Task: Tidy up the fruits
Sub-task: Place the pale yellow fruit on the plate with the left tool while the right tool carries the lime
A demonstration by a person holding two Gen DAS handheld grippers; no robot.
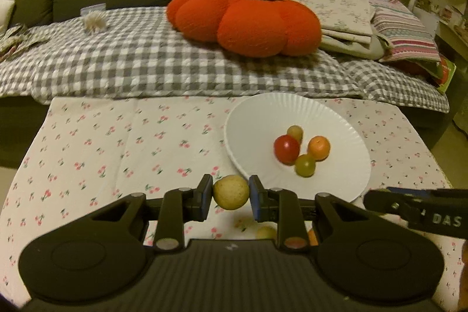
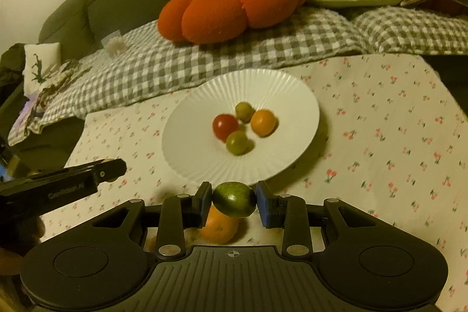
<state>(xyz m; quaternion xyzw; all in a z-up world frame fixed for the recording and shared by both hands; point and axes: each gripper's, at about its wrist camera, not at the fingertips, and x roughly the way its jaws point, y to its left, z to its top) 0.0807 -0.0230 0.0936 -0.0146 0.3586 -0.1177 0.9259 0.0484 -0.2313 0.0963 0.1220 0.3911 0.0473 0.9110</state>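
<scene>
My left gripper (image 1: 231, 196) is shut on a pale yellow round fruit (image 1: 231, 192) and holds it above the cloth, just short of the white ribbed plate (image 1: 257, 119). My right gripper (image 2: 234, 199) is shut on a green fruit (image 2: 234, 199) above the table near the plate's (image 2: 204, 107) front rim. On the plate lie a red fruit (image 1: 286, 148), an orange fruit (image 1: 318, 148) and two greenish fruits (image 1: 305, 165). An orange (image 2: 219, 227) lies on the cloth under the right gripper. A small yellow fruit (image 1: 266, 232) lies on the cloth under the left gripper.
The table carries a white cherry-print cloth (image 1: 102, 142). Behind it stands a sofa with a grey checked blanket (image 1: 131, 60), an orange pumpkin cushion (image 1: 245, 19) and folded textiles (image 1: 365, 19). The right gripper's body (image 1: 421, 212) shows at the left view's right edge.
</scene>
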